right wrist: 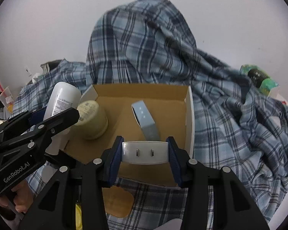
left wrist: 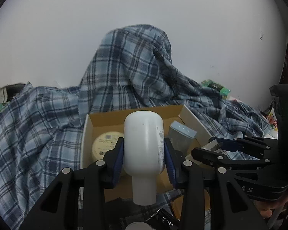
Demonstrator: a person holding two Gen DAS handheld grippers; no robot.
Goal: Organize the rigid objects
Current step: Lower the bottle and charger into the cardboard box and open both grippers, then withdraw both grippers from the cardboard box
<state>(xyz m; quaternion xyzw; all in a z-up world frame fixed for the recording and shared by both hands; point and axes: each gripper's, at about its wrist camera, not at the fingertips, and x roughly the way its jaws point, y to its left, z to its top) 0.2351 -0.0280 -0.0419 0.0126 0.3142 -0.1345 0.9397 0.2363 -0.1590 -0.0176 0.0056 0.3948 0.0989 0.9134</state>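
Note:
My left gripper [left wrist: 144,153] is shut on a white plastic bottle [left wrist: 144,143], held base forward with its cap toward the camera, over the near left part of an open cardboard box [left wrist: 136,113]. My right gripper [right wrist: 145,151] is shut on a white plug adapter [right wrist: 145,152] with two prongs, held just above the box's [right wrist: 144,90] near edge. Inside the box stand a cream jar [right wrist: 92,118] at the left and a grey slim box [right wrist: 146,118] in the middle. In the right wrist view the left gripper [right wrist: 38,126] and the bottle [right wrist: 62,99] appear at the left.
A blue plaid cloth [right wrist: 230,115] covers the surface and rises in a mound behind the box. A green-labelled dark bottle [right wrist: 259,78] lies at the far right. A brown flat piece [right wrist: 117,201] lies on the cloth in front of the box. A hand [right wrist: 19,201] holds the left gripper.

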